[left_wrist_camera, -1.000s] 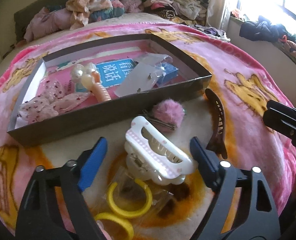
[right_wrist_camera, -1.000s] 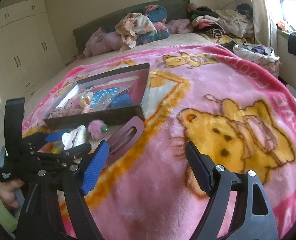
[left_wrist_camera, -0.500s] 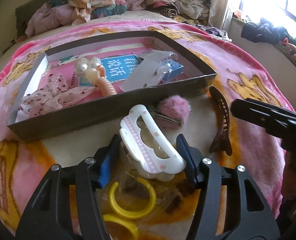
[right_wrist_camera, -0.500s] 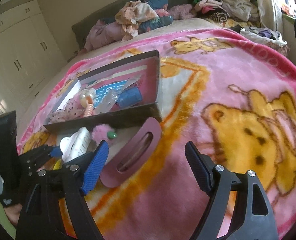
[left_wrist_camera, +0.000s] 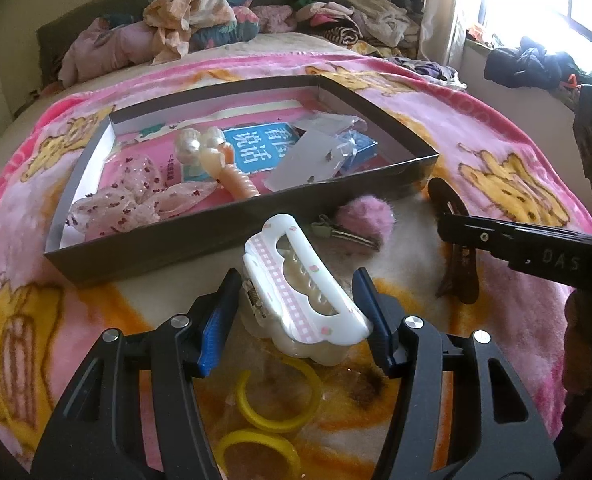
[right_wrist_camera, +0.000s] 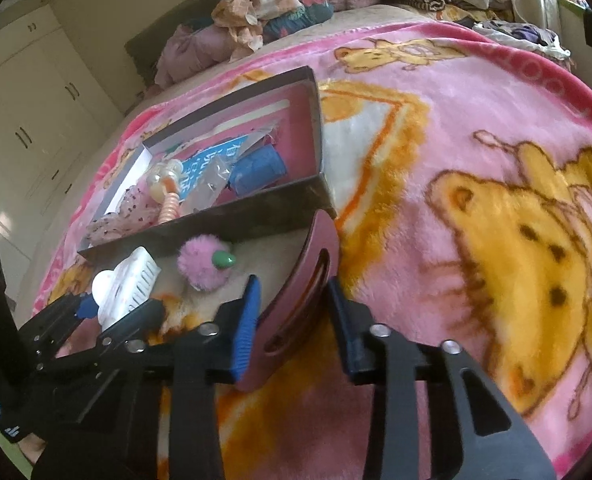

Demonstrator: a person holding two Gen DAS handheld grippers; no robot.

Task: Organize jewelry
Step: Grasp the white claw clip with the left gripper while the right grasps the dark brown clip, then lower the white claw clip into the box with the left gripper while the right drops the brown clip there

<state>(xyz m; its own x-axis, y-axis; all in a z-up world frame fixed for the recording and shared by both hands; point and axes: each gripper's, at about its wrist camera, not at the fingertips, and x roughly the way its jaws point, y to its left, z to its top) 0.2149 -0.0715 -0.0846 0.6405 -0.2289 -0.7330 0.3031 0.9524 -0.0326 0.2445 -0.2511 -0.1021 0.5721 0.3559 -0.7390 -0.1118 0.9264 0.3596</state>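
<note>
1. Left gripper clamped on the white claw clip, pads against both its sides, on the blanket just before the box's near wall.
2. Right gripper closing around the mauve barrette, by the box's near right corner; pad contact unclear.
3. Pink pom-pom clip between them; yellow bangles nearer.

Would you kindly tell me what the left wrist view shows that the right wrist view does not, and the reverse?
Left wrist only: yellow plastic rings and a window.
Right wrist only: cream wardrobe doors and a green bead on the pompom.
Both: the dark cardboard box, white plastic claw clip, fluffy pink pompom clip, and flat mauve hair clip.
</note>
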